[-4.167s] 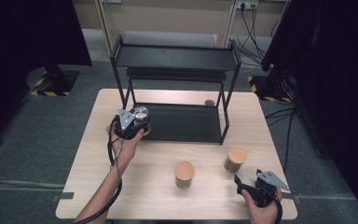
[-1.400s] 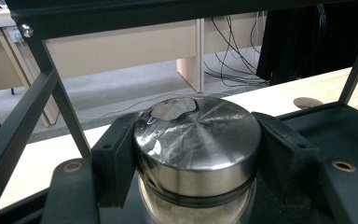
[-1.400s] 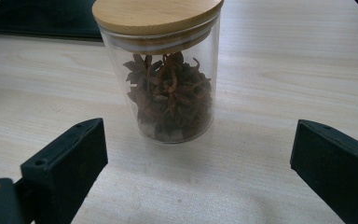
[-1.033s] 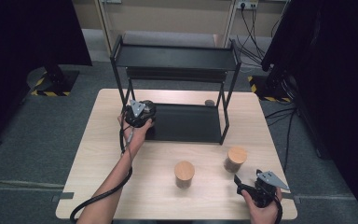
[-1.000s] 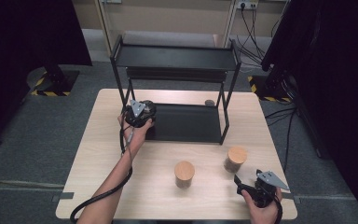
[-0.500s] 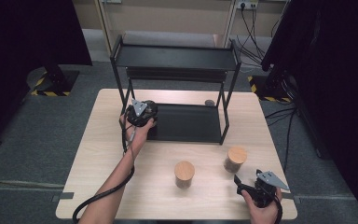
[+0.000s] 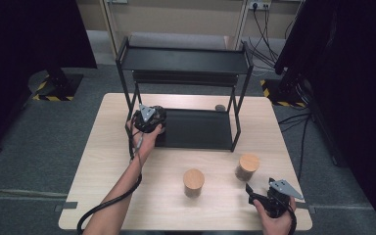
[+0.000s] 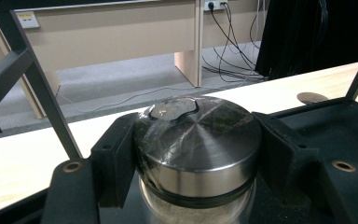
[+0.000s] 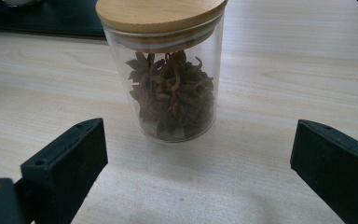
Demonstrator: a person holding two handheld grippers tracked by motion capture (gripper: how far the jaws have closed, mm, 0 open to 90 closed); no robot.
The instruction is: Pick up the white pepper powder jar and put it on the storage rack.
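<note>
Left gripper (image 7: 149, 119), centre-left of the high view, is clamped on the metal-lidded jar (image 8: 196, 140), both pads tight against the steel lid. The jar sits at the left edge of the black rack's (image 7: 186, 58) lower tray, close beside the rack's front left post; the rest of that tray lies bare to the right. Glass below the lid shows, contents unclear.

Right gripper (image 7: 269, 200), lower right corner of the table (image 7: 103, 161), is released, jaws wide apart and holding nothing. Just ahead of it stands a glass jar of star anise (image 9: 170, 79), wooden lid on, upright, untouched.

Count: two wood-lidded jars on the open tabletop, the second (image 7: 194, 182) at lower centre, well apart; one metal-lidded jar.
</note>
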